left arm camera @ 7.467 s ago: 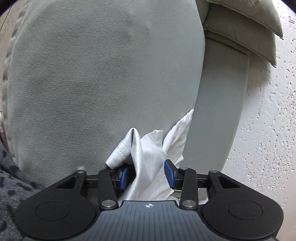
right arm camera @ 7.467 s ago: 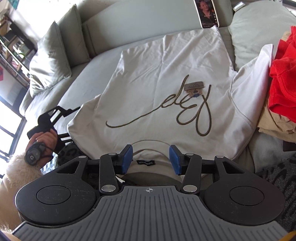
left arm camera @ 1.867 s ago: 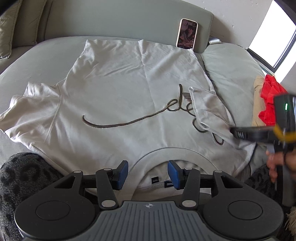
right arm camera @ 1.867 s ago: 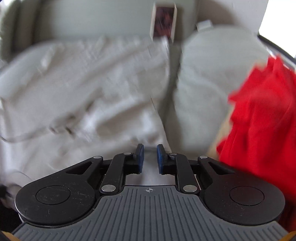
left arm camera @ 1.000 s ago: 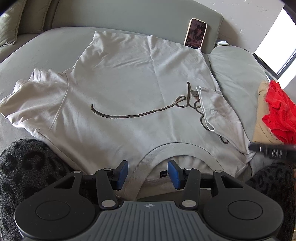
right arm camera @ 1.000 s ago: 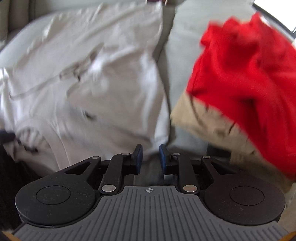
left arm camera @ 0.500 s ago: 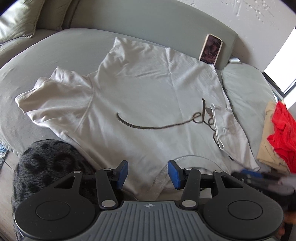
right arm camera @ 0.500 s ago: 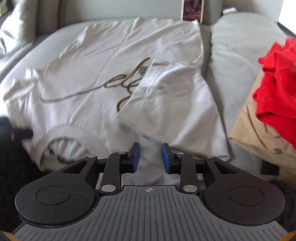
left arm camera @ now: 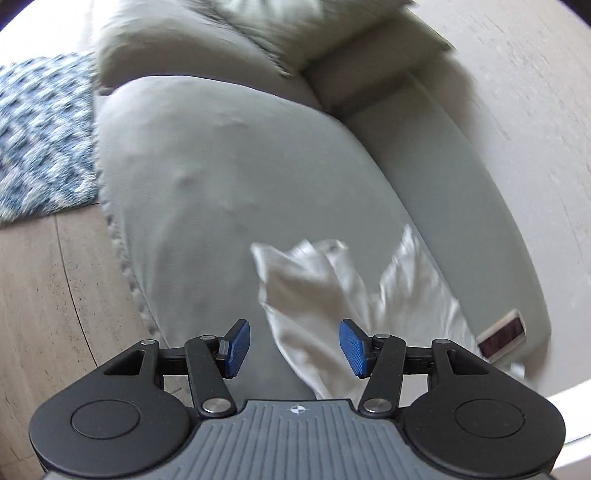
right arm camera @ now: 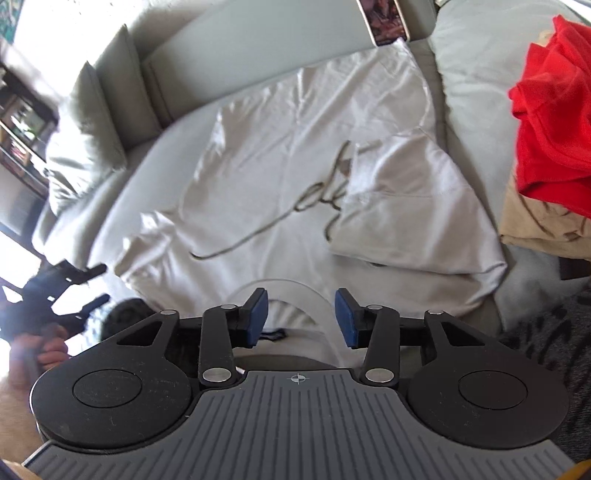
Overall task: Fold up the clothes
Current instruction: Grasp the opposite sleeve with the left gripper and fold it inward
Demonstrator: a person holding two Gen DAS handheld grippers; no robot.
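1. Left gripper [left arm camera: 293, 347] out front, jaws spread wide and holding nothing; the pale cloth of the sleeve [left arm camera: 314, 291] lies just ahead of the blue pads and runs down between them, but neither pad looks pressed on it.
2. Right gripper [right arm camera: 300, 317] also parted and empty, poised above the neckline [right arm camera: 295, 291] of the cream sweatshirt [right arm camera: 280, 155]; the collar curve sits right between its fingers.
3. Outward from there: the sweatshirt is spread front-up on the grey sofa [right arm camera: 229, 48], script lettering across the chest; its right sleeve [right arm camera: 410, 206] is folded in over the body, partly covering the lettering.
4. The other sleeve reaches out toward the sofa edge, unfolded; that is the one under the left gripper, and the view is blurred, so the exact contact is hard to call.
5. Off to the side, a red garment [right arm camera: 550, 110] sits on a tan one [right arm camera: 539, 218], apparently waiting; a phone [right arm camera: 384, 18] leans on the backrest.
6. Verdict: early going; one sleeve in, the second sleeve and the body folds left to do, more clothes after.
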